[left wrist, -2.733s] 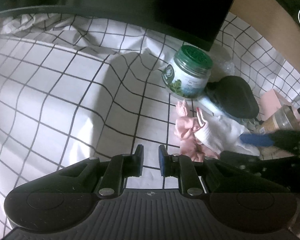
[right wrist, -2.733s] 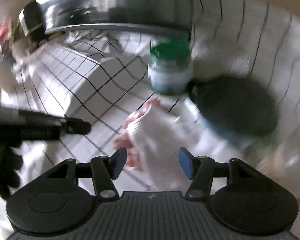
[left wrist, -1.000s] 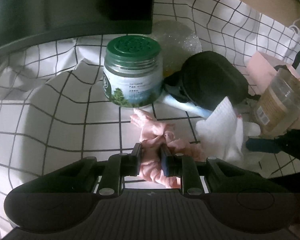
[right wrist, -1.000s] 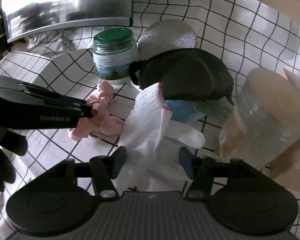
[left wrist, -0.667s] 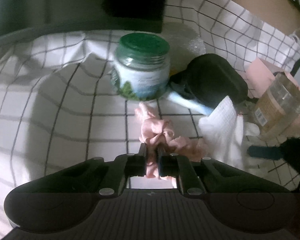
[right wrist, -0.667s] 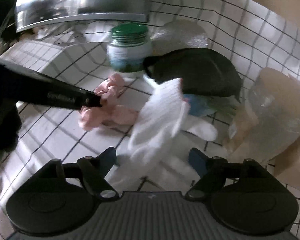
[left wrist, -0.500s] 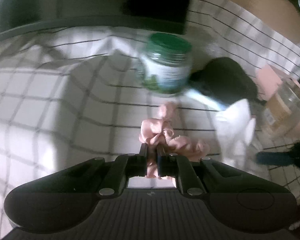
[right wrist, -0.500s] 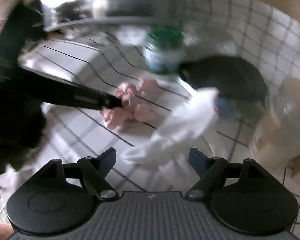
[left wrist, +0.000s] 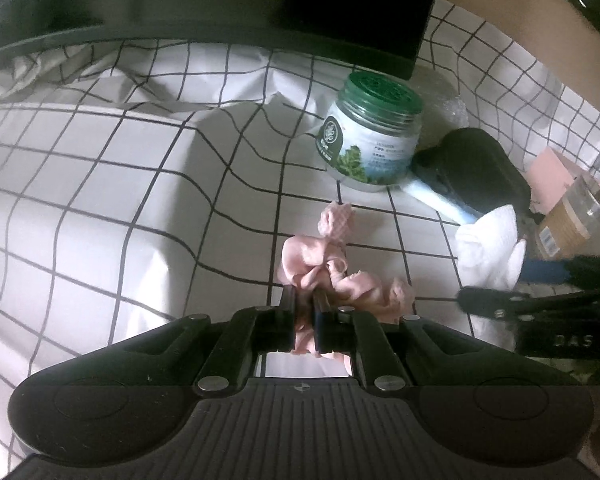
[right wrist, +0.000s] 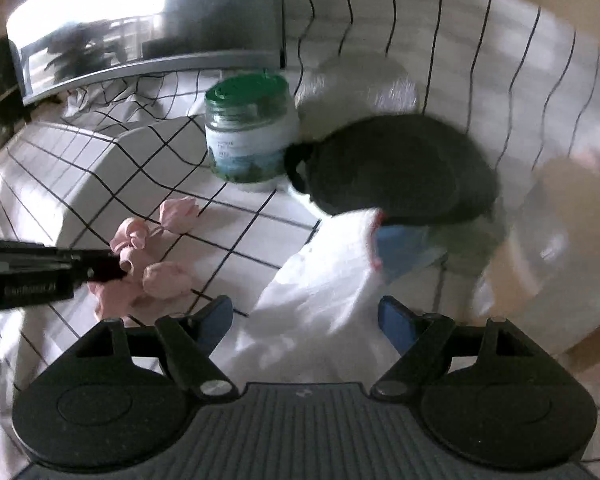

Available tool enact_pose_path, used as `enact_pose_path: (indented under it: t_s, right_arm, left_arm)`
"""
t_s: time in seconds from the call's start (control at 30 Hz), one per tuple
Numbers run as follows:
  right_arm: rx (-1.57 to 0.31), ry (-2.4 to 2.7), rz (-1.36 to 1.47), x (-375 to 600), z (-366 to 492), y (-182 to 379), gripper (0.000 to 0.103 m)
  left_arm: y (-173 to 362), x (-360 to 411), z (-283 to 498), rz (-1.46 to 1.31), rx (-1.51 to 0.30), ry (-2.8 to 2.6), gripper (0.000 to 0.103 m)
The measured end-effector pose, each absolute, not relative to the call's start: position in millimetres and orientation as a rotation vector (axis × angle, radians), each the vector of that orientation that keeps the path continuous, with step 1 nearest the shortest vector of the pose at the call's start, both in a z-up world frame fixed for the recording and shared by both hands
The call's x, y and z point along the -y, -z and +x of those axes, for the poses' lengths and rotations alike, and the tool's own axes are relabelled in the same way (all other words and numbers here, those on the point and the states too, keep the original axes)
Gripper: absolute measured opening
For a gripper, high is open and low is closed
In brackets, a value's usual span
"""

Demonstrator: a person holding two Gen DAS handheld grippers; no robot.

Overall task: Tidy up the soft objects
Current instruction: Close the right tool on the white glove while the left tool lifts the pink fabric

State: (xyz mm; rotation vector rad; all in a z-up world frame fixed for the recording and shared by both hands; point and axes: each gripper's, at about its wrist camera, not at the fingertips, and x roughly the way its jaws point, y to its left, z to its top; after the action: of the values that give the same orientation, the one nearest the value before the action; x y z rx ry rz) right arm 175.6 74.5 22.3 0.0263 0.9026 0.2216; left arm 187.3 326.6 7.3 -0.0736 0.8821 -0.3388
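Left fingers (left wrist: 287,312) pinch the pink cloth (left wrist: 320,258); right fingers (right wrist: 396,322) spread wide around the white cloth (right wrist: 320,292).

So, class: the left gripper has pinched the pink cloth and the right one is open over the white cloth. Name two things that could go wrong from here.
1. The left gripper pinches only one fold of the pink cloth; the loose rest may slip free or drag.
2. The white cloth lies against the black pouch, near the green-lidded jar. The open right gripper could nudge either while closing.
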Motion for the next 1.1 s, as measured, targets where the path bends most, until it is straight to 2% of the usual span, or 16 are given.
enact_pose_path:
  t_s: [0.3, 0.53, 0.67, 0.97, 1.1]
  right_arm:
    - [-0.888, -0.202, 0.002, -89.0, 172.9, -16.4, 0.088]
    - [-0.961, -0.237, 0.106, -79.5, 183.3, -19.4, 0.102]
    - [-0.995, -0.257, 0.104, -79.6, 188.5, -19.9, 0.103]
    - [-0.985, -0.212, 0.073, -86.3, 182.2, -18.0, 0.103]
    - [-1.005, -0.188, -0.032, -99.3, 180.7, -15.7, 0.103]
  left_arm:
    - [-8.6, -336.5, 189.4, -0.148, -0.923, 0.36, 0.014]
    - [-9.5, -336.0, 183.5, -0.165, -0.945, 0.347, 0.014]
    - [-6.0, -347.5, 190.0, -0.298, -1.045, 0.421, 0.014]
    - [-17.3, -319.3, 178.8, -0.067, -1.028, 0.389, 0.014]
    - [-17.1, -321.4, 182.5, -0.086, -1.044, 0.378, 0.014]
